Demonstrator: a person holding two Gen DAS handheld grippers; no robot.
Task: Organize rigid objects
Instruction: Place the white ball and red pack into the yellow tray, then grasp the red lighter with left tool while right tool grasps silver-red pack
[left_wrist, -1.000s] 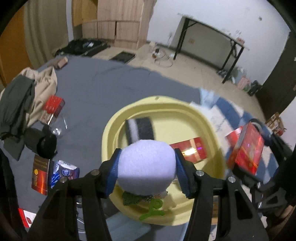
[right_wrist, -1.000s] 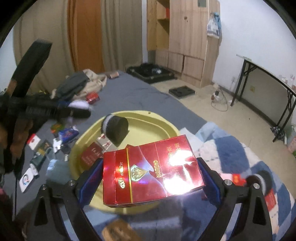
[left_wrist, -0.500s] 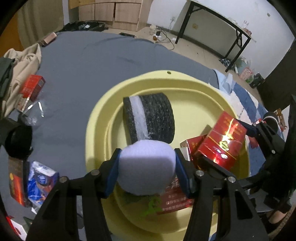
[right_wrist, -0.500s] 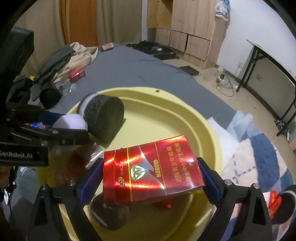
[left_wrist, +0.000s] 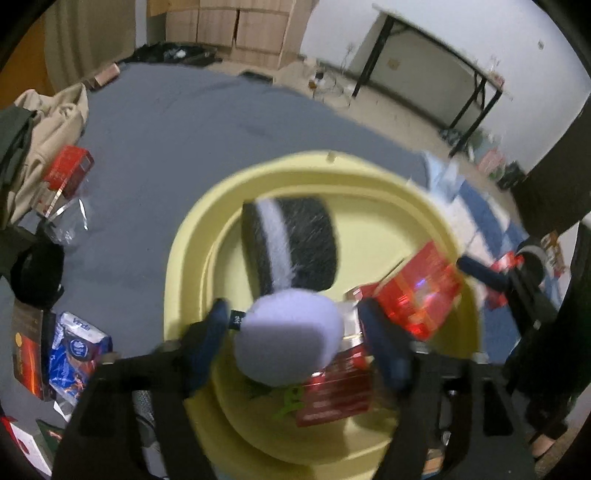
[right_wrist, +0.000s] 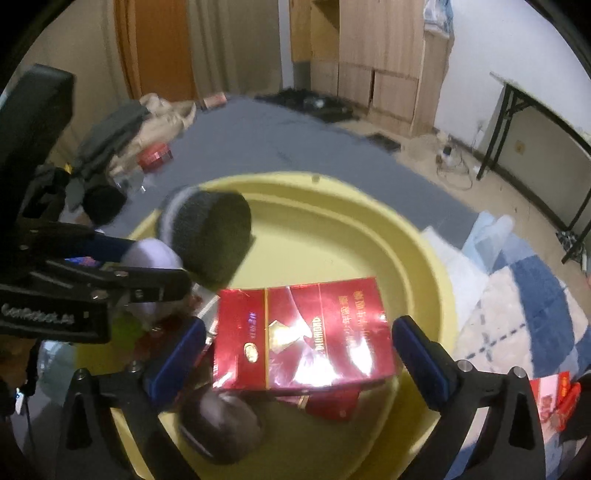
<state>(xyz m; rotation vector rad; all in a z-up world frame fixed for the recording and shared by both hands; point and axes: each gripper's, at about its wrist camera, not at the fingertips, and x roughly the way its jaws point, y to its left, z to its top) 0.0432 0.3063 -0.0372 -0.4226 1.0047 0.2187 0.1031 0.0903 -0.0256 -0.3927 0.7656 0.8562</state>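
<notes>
Since a second ago both grippers have come down over the basin, and their jaws, then clamped on their loads, are now opening.

Nearest in the left wrist view, the left gripper (left_wrist: 291, 325) has its blue pads spread, with visible gaps on both sides of the pale lilac foam ball (left_wrist: 290, 338) between them; the ball sits low centre in the frame, just above the basin floor, and looks released or close to it. It appears soft, very light and squashy, so a gentle pinch across its middle would suit, and it is likely to roll once free.

In the right wrist view, the right gripper (right_wrist: 295, 354) likewise stands wide, pads clear of the glossy red cardboard cigarette pack (right_wrist: 304, 338), which lies flat at lower centre on other red packs inside the basin. The pack seems stiff but light, its film slippery and crushable; its two short ends are the place to take hold.

Beyond both, toward frame centre, a black cylindrical sponge with a white band (left_wrist: 291, 245) lies on its side in the round pale-yellow plastic basin (left_wrist: 184, 258). Farther off, at the left of the frame, more red packs and a blue packet (left_wrist: 75, 347) lie scattered on the grey cloth (left_wrist: 166, 129), not yet gathered.
</notes>
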